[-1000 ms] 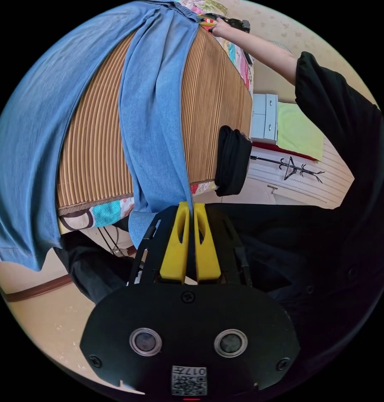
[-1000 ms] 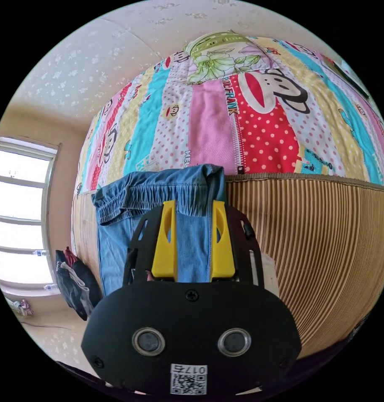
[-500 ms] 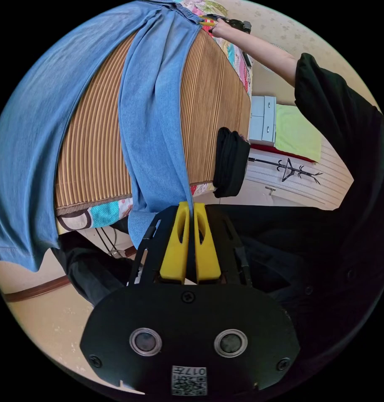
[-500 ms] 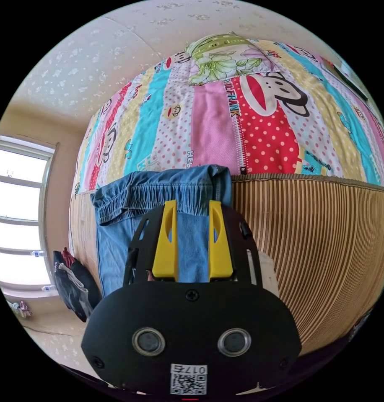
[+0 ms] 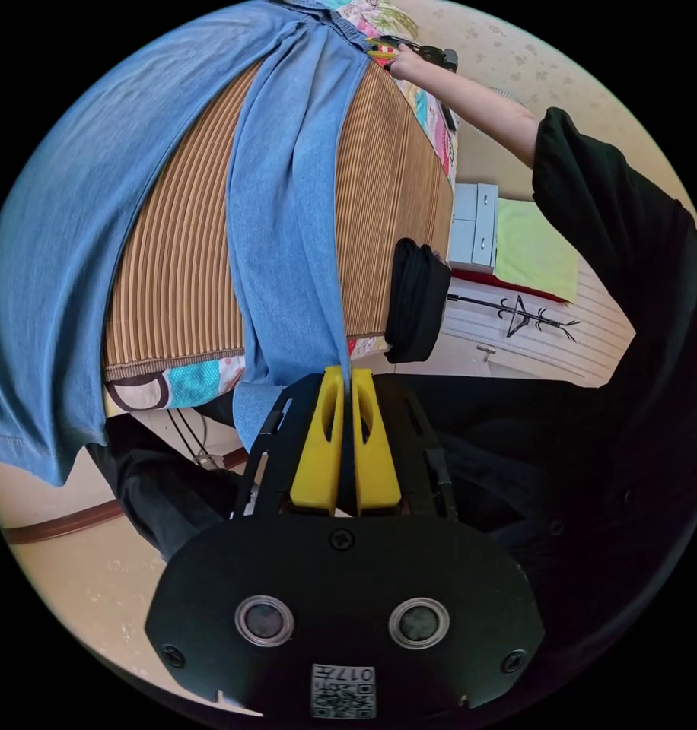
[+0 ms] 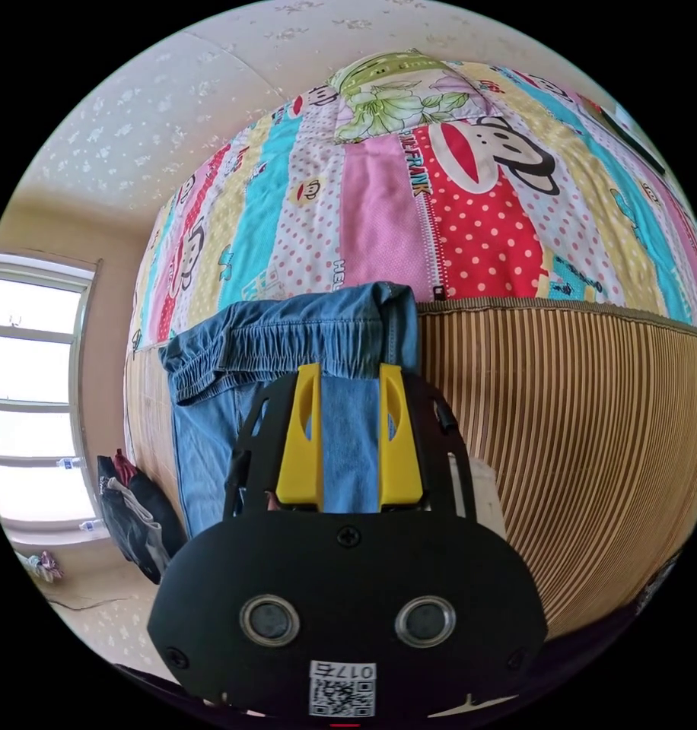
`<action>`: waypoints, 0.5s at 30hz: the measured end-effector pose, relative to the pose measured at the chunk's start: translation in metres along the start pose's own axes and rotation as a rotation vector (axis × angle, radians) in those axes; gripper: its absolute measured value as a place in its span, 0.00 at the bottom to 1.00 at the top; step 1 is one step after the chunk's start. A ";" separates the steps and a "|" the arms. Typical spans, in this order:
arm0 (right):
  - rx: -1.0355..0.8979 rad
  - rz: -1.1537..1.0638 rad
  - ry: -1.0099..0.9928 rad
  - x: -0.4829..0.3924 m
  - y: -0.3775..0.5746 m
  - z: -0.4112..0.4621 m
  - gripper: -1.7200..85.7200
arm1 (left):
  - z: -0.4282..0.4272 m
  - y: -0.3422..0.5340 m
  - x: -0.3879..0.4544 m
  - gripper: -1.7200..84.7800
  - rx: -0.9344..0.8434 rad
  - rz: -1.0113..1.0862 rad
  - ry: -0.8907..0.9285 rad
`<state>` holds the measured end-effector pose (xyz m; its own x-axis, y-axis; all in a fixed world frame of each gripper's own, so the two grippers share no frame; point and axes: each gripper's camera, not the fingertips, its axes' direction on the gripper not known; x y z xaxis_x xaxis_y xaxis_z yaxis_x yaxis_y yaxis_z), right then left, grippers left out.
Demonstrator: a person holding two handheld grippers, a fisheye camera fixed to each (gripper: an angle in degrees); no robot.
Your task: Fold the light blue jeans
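Note:
Light blue jeans [image 5: 288, 198] lie lengthwise on a striped bamboo mat [image 5: 181, 251] on the bed. My left gripper [image 5: 347, 374] is shut on the hem of one leg, just off the bed's edge. The other leg [image 5: 52, 251] hangs over the mat's side. At the far end a person's arm holds my right gripper [image 5: 398, 52] by the waist. In the right gripper view the elastic waistband [image 6: 288, 338] lies bunched just beyond my right gripper [image 6: 351, 372]. Its jaws stand apart with flat denim showing between them.
A colourful patchwork quilt [image 6: 455, 213] and a green floral pillow [image 6: 394, 99] cover the bed past the mat [image 6: 561, 411]. A black garment [image 5: 417, 300] sits at the bed's corner. White drawers [image 5: 470, 228] stand by the wall. Dark clothes [image 6: 132, 509] lie under a window [image 6: 29, 395].
The right gripper's jaws have drawn a little closer together over the denim. The left gripper keeps its hold on the hem; both views have shifted only slightly.

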<state>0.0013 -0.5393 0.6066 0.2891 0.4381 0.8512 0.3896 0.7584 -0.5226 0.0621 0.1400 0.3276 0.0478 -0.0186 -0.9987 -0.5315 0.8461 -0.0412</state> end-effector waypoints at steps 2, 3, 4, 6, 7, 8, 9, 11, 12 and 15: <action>-0.013 0.011 0.011 0.014 -0.005 -0.002 0.14 | -0.006 0.003 0.008 0.01 0.001 0.001 0.002; -0.015 0.014 0.012 0.017 -0.007 -0.004 0.14 | -0.010 0.005 0.013 0.01 0.001 0.002 0.004; -0.016 0.020 0.011 0.025 -0.009 -0.007 0.14 | -0.015 0.008 0.018 0.01 0.003 0.003 0.003; -0.015 0.040 0.013 0.035 -0.011 -0.012 0.12 | -0.022 0.012 0.026 0.01 0.008 0.004 0.001; -0.019 0.052 0.029 0.041 -0.012 -0.017 0.10 | -0.027 0.015 0.031 0.01 0.010 0.003 0.003; -0.024 0.032 0.017 0.045 -0.013 -0.023 0.07 | -0.030 0.017 0.033 0.01 0.011 0.002 0.005; -0.029 0.030 0.002 0.048 -0.015 -0.027 0.07 | -0.036 0.020 0.037 0.01 0.013 -0.001 0.014; -0.021 0.066 -0.134 0.066 -0.020 -0.051 0.06 | -0.047 0.024 0.042 0.01 0.014 0.003 0.034; -0.007 0.077 -0.199 0.072 -0.021 -0.059 0.06 | -0.056 0.027 0.046 0.01 0.018 0.017 0.051; 0.106 0.193 -0.606 0.113 -0.025 -0.099 0.05 | -0.096 0.040 0.060 0.01 0.047 0.127 0.173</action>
<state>0.1112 -0.5568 0.7107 -0.2124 0.7426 0.6351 0.2829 0.6688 -0.6875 -0.0379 0.1213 0.2628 -0.1654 0.0021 -0.9862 -0.4835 0.8714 0.0830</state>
